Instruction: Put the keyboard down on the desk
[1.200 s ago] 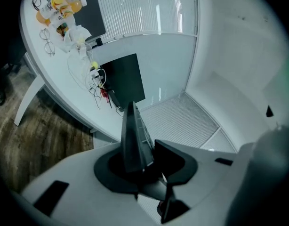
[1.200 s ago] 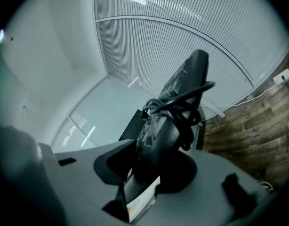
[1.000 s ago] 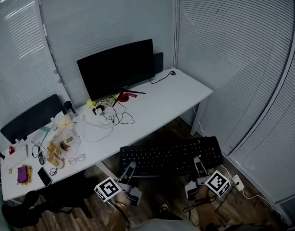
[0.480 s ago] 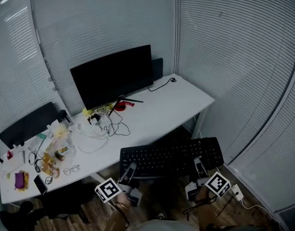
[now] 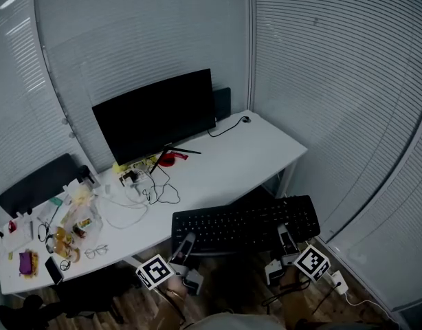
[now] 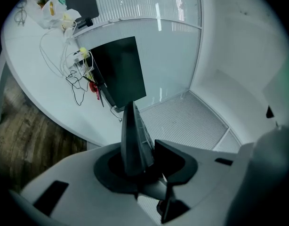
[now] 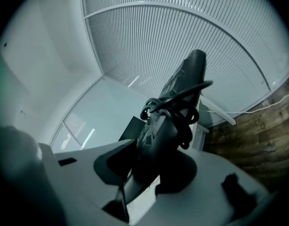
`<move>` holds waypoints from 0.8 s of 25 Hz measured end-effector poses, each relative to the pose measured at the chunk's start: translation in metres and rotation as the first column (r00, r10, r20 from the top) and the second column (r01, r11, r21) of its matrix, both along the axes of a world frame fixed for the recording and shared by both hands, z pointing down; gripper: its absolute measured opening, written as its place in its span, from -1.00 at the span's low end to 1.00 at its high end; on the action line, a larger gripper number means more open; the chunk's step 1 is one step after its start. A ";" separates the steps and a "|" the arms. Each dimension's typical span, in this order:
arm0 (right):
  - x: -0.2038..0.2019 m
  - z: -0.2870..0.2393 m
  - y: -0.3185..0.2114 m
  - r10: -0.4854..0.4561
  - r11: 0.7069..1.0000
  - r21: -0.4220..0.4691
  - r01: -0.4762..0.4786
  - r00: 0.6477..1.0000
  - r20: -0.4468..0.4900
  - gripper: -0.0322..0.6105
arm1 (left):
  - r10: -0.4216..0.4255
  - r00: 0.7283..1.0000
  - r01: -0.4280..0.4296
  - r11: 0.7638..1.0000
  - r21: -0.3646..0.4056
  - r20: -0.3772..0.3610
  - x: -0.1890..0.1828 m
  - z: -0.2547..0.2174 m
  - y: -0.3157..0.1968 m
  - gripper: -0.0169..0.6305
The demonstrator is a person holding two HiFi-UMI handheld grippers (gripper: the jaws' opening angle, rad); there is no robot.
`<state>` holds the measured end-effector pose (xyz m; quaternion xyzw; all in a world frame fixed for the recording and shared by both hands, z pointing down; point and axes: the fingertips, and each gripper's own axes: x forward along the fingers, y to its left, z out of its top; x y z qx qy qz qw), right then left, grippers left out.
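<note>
The white desk point(image 5: 252, 150) sits lower and further left in my head view than a second ago, its black monitor point(image 5: 156, 112) with it, and the clutter at its left end has slid toward the corner. The black keyboard point(image 5: 245, 222) holds the same spot in view as before, level in the air just off the desk's near edge, over the wood floor point(image 5: 365, 280). My left gripper point(image 5: 186, 243) clamps its left end and my right gripper point(image 5: 284, 238) its right end, where the cable point(image 7: 182, 107) lies coiled. The only print is the square markers on the cubes point(image 5: 311, 262).
</note>
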<state>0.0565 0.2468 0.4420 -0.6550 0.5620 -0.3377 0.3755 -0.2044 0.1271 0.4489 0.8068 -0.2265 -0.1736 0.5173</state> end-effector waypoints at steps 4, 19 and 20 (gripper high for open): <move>0.014 0.004 -0.007 -0.002 1.000 -0.004 0.002 1.000 0.005 -0.49 | -0.003 1.000 0.003 1.000 -0.007 0.018 0.013 0.005 -0.006 -0.53; 0.038 0.015 -0.020 -0.001 1.000 -0.017 0.001 1.000 0.020 -0.49 | 0.024 1.000 -0.024 1.000 -0.016 -0.009 0.041 0.010 -0.020 -0.53; 0.040 0.017 -0.021 0.005 1.000 -0.017 -0.005 1.000 0.022 -0.49 | 0.027 1.000 -0.027 1.000 -0.016 -0.004 0.044 0.012 -0.022 -0.53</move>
